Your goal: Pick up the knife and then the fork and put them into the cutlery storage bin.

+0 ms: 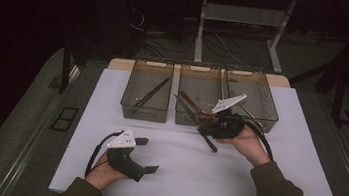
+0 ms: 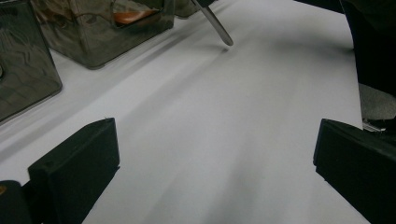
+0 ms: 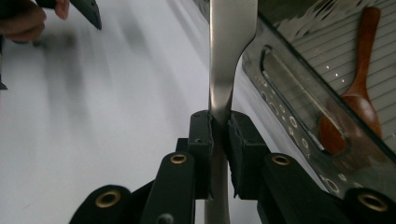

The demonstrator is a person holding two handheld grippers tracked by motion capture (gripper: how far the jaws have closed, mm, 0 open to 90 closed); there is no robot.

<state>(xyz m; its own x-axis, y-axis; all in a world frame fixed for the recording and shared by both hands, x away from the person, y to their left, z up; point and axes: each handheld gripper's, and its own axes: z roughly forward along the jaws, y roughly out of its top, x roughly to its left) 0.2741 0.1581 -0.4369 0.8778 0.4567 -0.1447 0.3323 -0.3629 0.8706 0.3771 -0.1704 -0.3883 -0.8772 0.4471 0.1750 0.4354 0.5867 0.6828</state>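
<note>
- Left bin [image 1: 146,97], at eleven o'clock on the white mat [image 1: 107,135], holds dark sticks [image 1: 151,95], perhaps chopsticks.
- Wooden spoon [image 3: 357,88] lies in the middle bin [image 1: 196,86].
- Right bin [image 1: 258,95] at one o'clock.

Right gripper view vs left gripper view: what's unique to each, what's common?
Right gripper view alone: the right hand-held gripper shut on a flat metal utensil handle, and a wooden spoon lying in a smoky clear bin beside it.

Left gripper view alone: the left hand-held gripper with its jaws wide apart and nothing between them, and the rounded tip of a metal utensil just above the table, next to two bins.

Both: the white tabletop and the smoky bins at its edge.
</note>
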